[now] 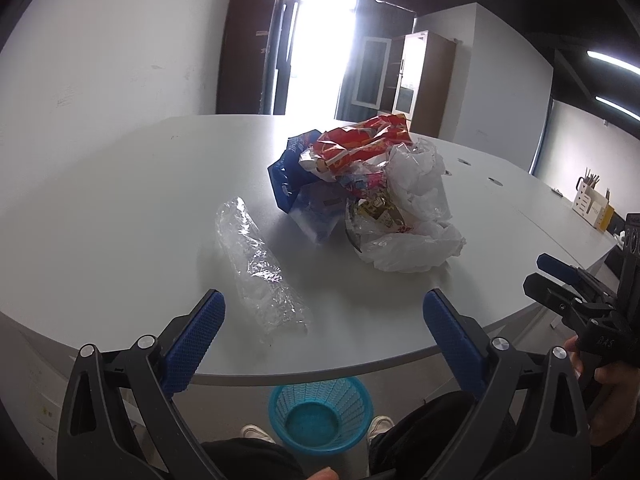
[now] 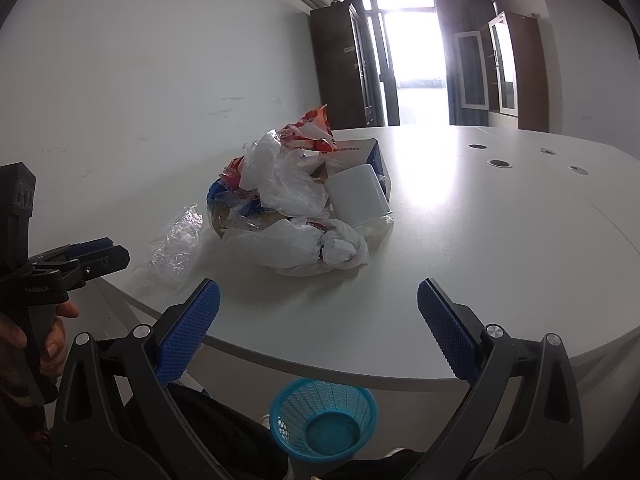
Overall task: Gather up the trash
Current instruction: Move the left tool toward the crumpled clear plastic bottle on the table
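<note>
- Hovering at the tabletop's [image 1: 120, 200] near edge, left gripper [image 1: 324, 332] and right gripper [image 2: 318, 320] both gape, released, empty.
- Clear wrapper [image 1: 260, 268] lies nearest that edge, trash pile [image 1: 368, 192] behind.
- Blue basket [image 1: 320, 416] waits below.

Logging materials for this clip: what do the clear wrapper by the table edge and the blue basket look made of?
Clear wrapper: thin transparent plastic film, glossy, judging by its crinkles and glints. Blue basket: looks like moulded rigid plastic, with lattice walls and a solid base.
</note>
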